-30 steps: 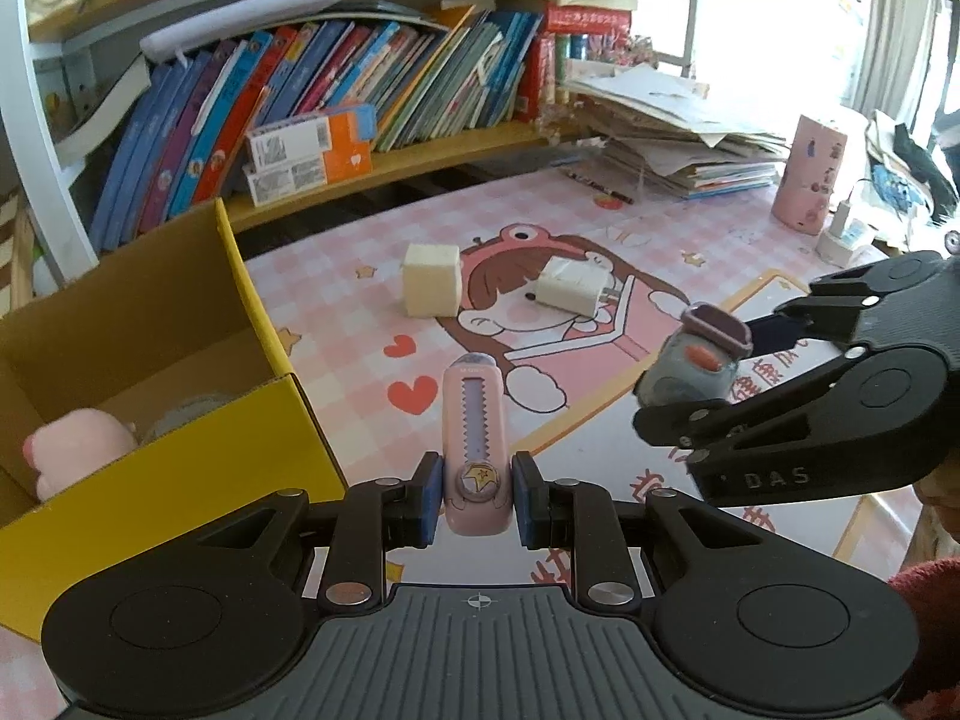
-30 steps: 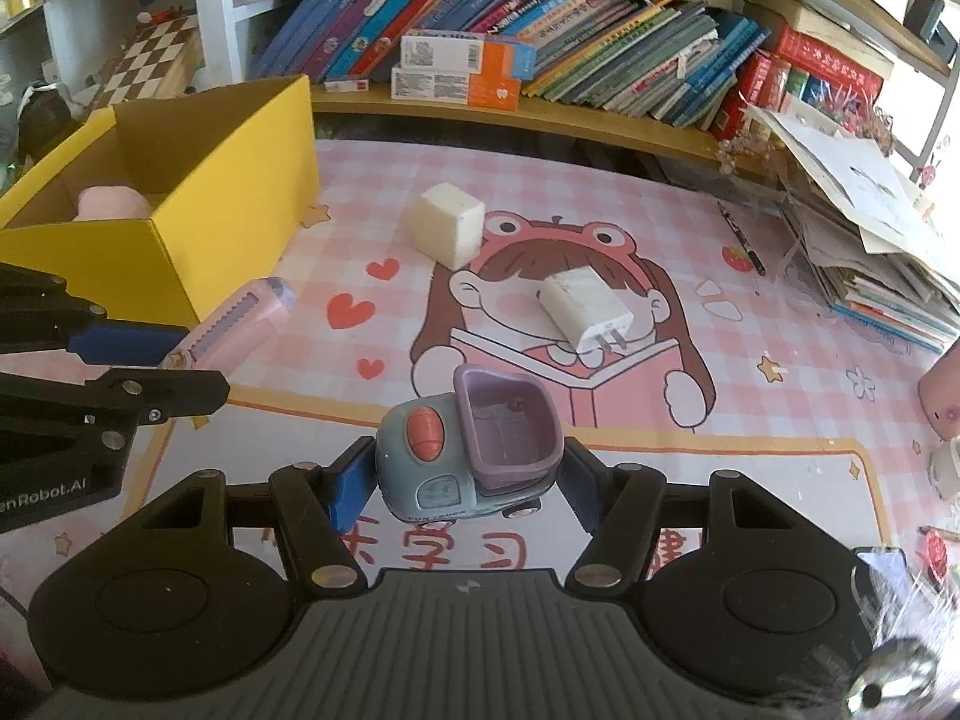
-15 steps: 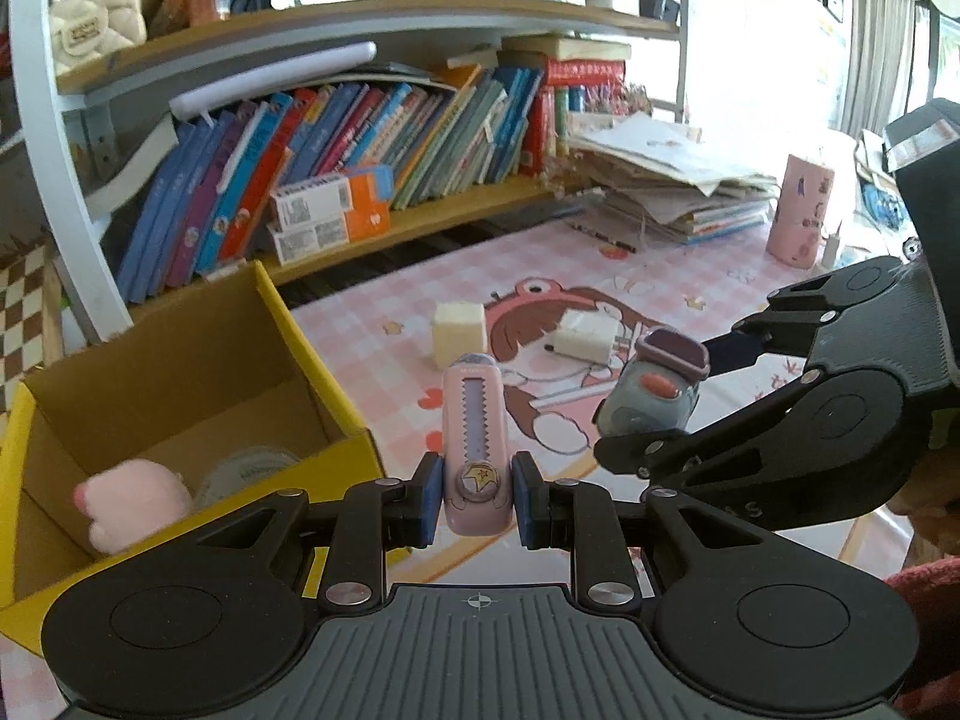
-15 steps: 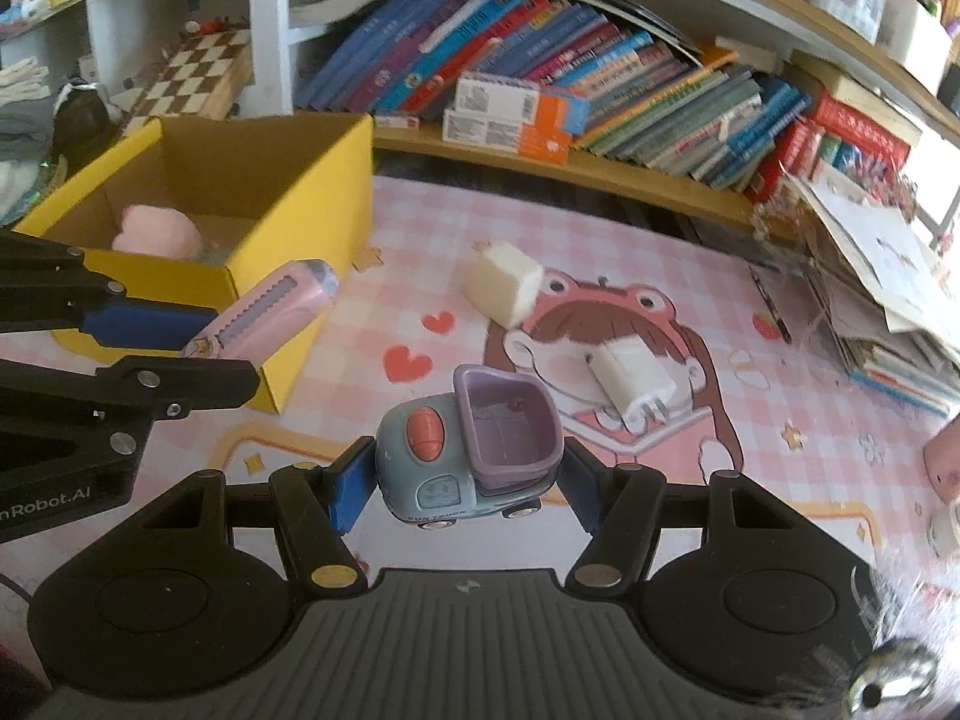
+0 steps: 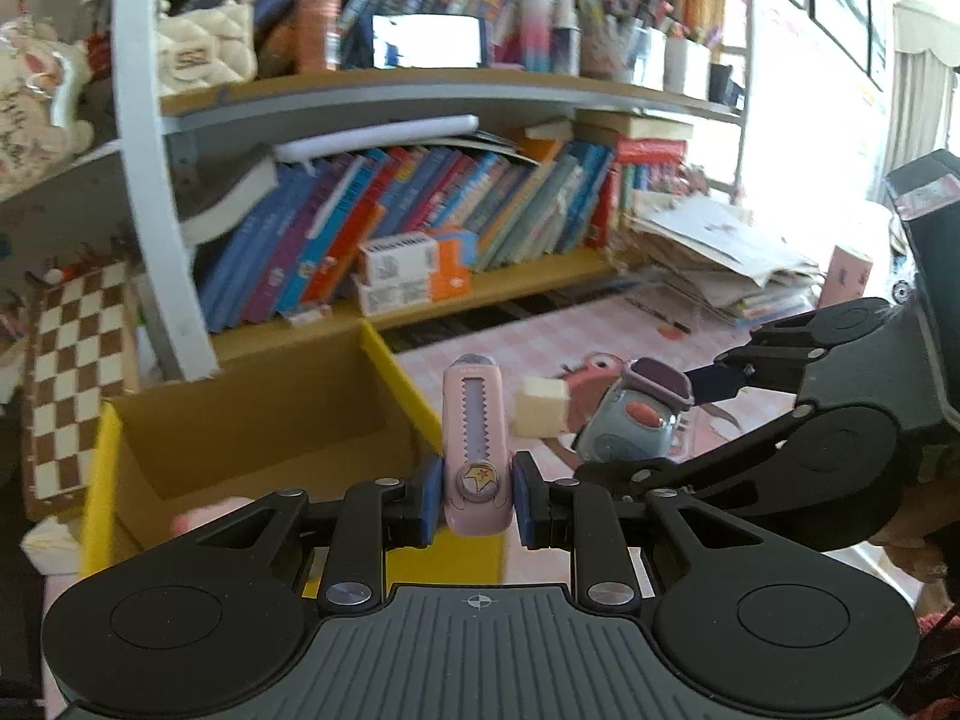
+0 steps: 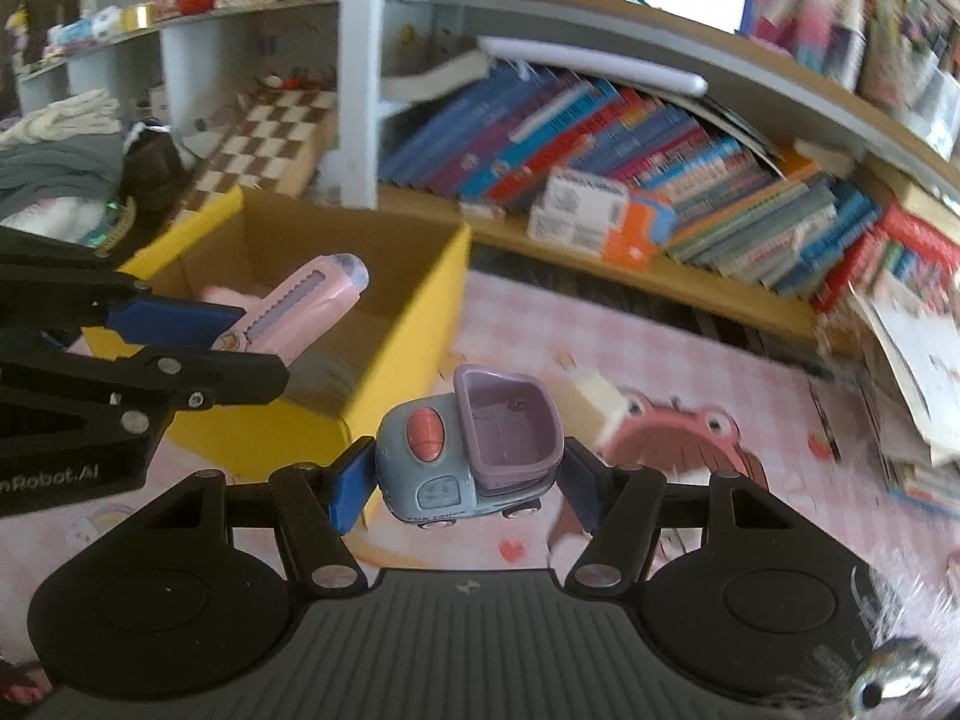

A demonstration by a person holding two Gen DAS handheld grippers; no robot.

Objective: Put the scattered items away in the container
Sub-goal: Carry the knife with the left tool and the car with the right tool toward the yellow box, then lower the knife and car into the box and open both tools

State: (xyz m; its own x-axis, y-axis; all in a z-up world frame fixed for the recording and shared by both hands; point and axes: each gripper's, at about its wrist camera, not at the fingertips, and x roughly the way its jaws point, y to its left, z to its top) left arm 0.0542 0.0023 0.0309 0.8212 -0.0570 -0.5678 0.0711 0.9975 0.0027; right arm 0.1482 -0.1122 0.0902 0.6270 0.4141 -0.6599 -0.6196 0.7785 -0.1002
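Note:
My left gripper (image 5: 471, 501) is shut on a pink utility knife (image 5: 476, 444), held above the near right corner of the yellow cardboard box (image 5: 396, 360). In the right wrist view the knife (image 6: 300, 309) hangs over the box (image 6: 420, 324) opening. My right gripper (image 6: 459, 474) is shut on a grey-blue toy truck (image 6: 468, 444) with a purple bed, just right of the box's corner; the same truck (image 5: 636, 426) shows in the left wrist view. A pink plush toy (image 5: 198, 519) lies inside the box. A cream cube (image 5: 540, 414) rests on the pink mat.
A shelf of slanted books (image 6: 600, 162) runs behind the box. A brown checkerboard (image 5: 66, 372) leans left of the box. A stack of papers (image 5: 720, 264) sits at the right. The pink cartoon mat (image 6: 690, 432) covers the table.
Both grippers have risen and swung left toward the box, each still gripping its item. The knife now hangs over the box opening, and the truck is close to the box's corner.

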